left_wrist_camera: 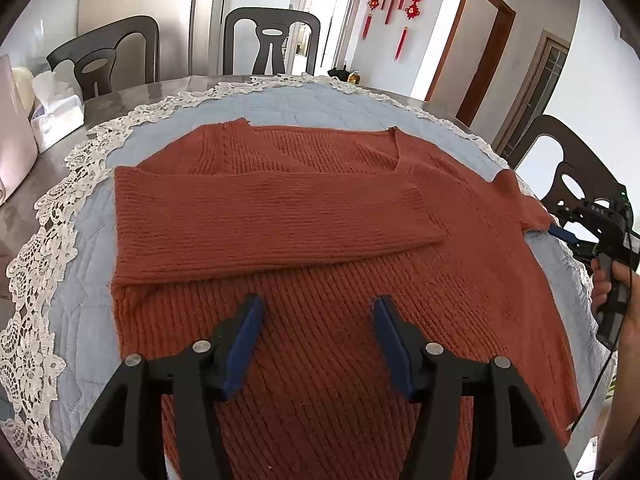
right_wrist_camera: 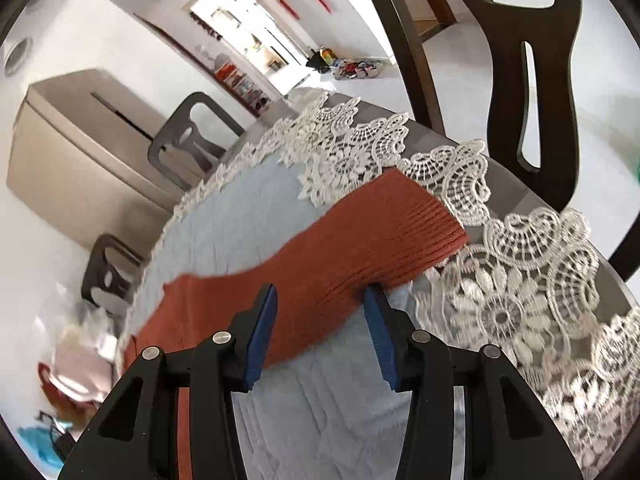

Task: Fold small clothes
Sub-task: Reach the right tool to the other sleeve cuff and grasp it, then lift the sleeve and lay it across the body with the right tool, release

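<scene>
Left wrist view: my left gripper (left_wrist_camera: 318, 308) is hanging over the sweater (left_wrist_camera: 320, 240) with its blue pads apart and nothing between them; I cannot tell whether the tips are touching the knit. The sweater is lying flat on the blue cloth (left_wrist_camera: 92, 300), one sleeve (left_wrist_camera: 272, 216) folded across its chest, its near hem hiding behind my fingers. At the right edge my right gripper (left_wrist_camera: 558, 234) is showing only in part, meeting the end of the other sleeve, with a hand (left_wrist_camera: 608, 280) cut off by the frame. The cloth's lace trim is running around the table (left_wrist_camera: 48, 168), chairs standing behind it.

In the right wrist view my right gripper (right_wrist_camera: 320, 304) is standing with jaws apart around the sleeve cuff (right_wrist_camera: 400, 236); the right pad looks to be touching the cuff's edge, the left pad clear of it, though blur is making this hard to judge. The cuff is lying partly on the lace (right_wrist_camera: 500, 312), and my fingers are covering where the sleeve continues.
</scene>
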`<state>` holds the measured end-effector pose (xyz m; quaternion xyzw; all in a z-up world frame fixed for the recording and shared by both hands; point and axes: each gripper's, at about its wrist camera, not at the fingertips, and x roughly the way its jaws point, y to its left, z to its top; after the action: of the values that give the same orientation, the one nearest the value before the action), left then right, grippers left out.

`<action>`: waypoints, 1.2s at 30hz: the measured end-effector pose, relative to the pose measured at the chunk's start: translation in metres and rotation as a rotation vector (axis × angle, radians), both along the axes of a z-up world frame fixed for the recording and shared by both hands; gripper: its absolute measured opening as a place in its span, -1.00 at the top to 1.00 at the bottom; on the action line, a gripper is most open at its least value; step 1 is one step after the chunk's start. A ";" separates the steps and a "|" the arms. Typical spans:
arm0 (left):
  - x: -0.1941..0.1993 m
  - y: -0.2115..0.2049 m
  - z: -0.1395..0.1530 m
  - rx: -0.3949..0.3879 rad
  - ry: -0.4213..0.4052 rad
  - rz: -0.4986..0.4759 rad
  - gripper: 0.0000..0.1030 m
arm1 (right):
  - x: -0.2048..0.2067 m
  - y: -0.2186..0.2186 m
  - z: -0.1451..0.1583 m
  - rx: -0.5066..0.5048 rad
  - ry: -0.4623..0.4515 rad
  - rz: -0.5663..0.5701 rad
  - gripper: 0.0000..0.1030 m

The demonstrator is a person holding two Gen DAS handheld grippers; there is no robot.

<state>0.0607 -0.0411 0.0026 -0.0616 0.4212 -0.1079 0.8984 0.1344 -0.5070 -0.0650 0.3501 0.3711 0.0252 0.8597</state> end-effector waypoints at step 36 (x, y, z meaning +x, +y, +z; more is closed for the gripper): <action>0.001 -0.005 -0.001 0.000 -0.001 -0.025 -0.38 | -0.010 -0.001 0.005 -0.114 0.027 -0.044 0.14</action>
<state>0.0615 -0.0465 0.0014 -0.0563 0.4216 -0.1192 0.8972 0.1241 -0.5083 -0.0600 0.3087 0.3755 -0.0195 0.8737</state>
